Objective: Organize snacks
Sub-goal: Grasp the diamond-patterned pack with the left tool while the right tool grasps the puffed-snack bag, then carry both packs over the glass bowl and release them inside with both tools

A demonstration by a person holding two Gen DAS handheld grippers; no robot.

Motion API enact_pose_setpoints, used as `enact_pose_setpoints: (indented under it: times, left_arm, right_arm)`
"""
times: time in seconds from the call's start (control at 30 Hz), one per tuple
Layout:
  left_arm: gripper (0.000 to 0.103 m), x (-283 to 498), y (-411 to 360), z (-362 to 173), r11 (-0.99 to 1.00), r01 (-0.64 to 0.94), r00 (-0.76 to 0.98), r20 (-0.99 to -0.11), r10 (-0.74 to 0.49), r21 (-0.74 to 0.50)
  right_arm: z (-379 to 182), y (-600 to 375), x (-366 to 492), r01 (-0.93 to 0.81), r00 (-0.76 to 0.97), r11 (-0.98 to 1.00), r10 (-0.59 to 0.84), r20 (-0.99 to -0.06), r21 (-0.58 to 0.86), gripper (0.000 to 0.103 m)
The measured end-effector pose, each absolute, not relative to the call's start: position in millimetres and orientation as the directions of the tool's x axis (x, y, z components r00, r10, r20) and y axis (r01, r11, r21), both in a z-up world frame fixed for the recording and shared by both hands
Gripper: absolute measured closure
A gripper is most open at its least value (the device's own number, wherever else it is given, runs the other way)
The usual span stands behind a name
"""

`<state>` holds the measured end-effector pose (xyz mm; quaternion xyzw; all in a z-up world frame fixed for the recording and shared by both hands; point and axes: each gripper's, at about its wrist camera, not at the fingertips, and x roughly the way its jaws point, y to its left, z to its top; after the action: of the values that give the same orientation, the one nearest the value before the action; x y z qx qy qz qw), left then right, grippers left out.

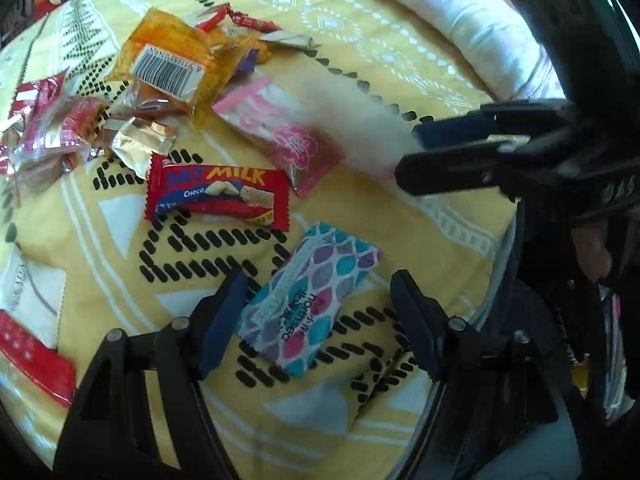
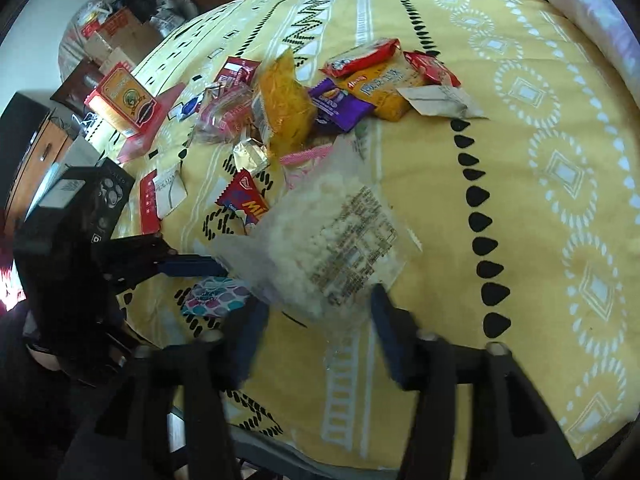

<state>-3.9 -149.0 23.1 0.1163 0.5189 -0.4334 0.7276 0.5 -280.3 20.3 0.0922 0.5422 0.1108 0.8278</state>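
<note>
Bed with a yellow patterned bedspread (image 1: 420,208), snacks scattered over it.

Left gripper (image 1: 316,312): points steeply down, jaws part open. A teal-and-purple scale-pattern packet (image 1: 316,300) lies flat on the bedspread between the two fingers; a gap shows on each side, so the pads are not pressing on it.

Right gripper (image 2: 320,332): jaws part open. A clear bag of pale puffed bits (image 2: 324,240), printed label up, sits just ahead of its fingertips, blurred. Cannot tell whether the pads grip the bag's near edge or only bracket it. In the left wrist view the same bag shows as a pale smear off the right gripper's tips.

Just beyond the left gripper: a red "Milk Choco" bar (image 1: 218,196), and a pink-and-white packet (image 1: 280,136) past that. Further off is the main heap: an orange bag with a barcode sticker (image 1: 172,68), a small gold foil wrapper (image 1: 140,140), red wrappers and a purple one (image 2: 340,106) in the right wrist view. A red-and-white sachet (image 1: 32,332) lies apart at the left edge.

White pillow (image 1: 460,12) along the far side of the bed.
</note>
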Motion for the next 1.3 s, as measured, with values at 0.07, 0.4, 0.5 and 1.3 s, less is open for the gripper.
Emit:
enact_pose_setpoints:
  times: [0.07, 0.4, 0.5, 1.3]
  left_arm:
    - [0.064, -6, -143, 24, 0.613, 0.738, 0.103, -0.852, -0.514, -0.281]
    - [0.079, -11, -85, 54, 0.767, 0.605, 0.332, -0.807, -0.489, -0.216]
    - [0.079, -6, -79, 59, 0.782, 0.581, 0.356, -0.794, -0.494, -0.227]
    - [0.047, -2, -100, 27, 0.749, 0.606, 0.301, -0.794, -0.528, -0.268]
  right_arm:
    - [19, -284, 0, -0.081, 0.395, 0.957, 0.289, -0.872, 0.28, 0.035]
    - [7, -297, 3, 0.207, 0.454, 0.88, 0.302, -0.839, 0.428, 0.018]
    - [2, -289, 6, 0.328, 0.501, 0.829, 0.253, -0.828, 0.452, 0.016]
    - [12, -249, -40, 0.23, 0.659, 0.922, 0.087, -0.747, 0.311, 0.024]
